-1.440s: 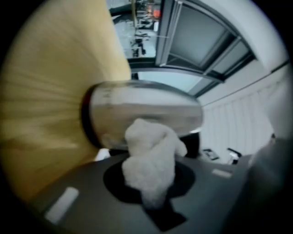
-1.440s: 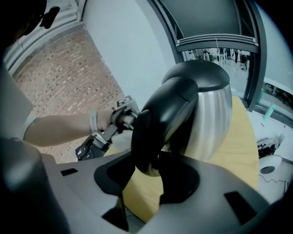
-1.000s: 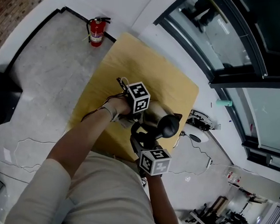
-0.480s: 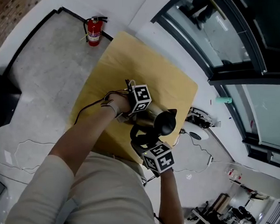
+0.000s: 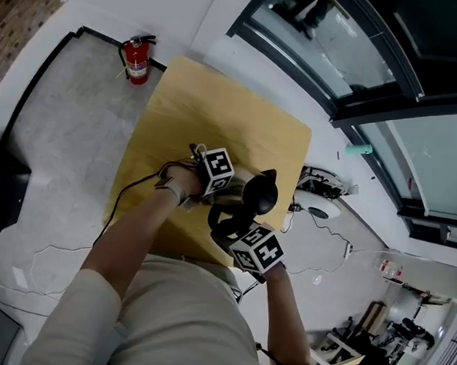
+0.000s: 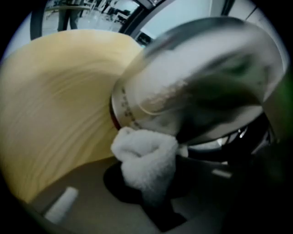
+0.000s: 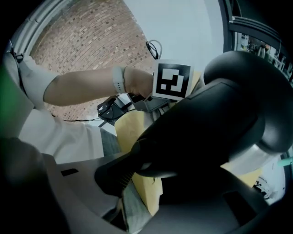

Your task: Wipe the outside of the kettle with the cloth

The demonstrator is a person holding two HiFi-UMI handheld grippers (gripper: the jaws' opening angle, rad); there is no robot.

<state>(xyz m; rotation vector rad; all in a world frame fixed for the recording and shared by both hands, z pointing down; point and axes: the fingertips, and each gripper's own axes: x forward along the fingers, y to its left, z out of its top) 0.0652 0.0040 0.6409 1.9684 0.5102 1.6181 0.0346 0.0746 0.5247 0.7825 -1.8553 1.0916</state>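
The steel kettle (image 5: 248, 186) with a black lid (image 5: 261, 193) is held tilted over the yellow table (image 5: 209, 110). My right gripper (image 5: 229, 220) is shut on its black handle (image 7: 183, 137), which fills the space between the jaws of the right gripper (image 7: 151, 176) in that gripper's view. My left gripper (image 5: 222, 184) is shut on a bunched white cloth (image 6: 145, 160). The cloth presses against the kettle's shiny side (image 6: 192, 87) near the bottom rim. The left gripper's (image 6: 153, 194) fingertips are hidden under the cloth.
A red fire extinguisher (image 5: 135, 60) stands on the floor beyond the table's far left corner. Cables and a round white device (image 5: 319, 209) lie on the floor right of the table. Window frames (image 5: 363, 108) run along the right. The table's near edge is under my arms.
The left gripper has sunk a little and rolled against the kettle's side with the cloth. The right gripper has turned the kettle on its handle. Both grips are unchanged.
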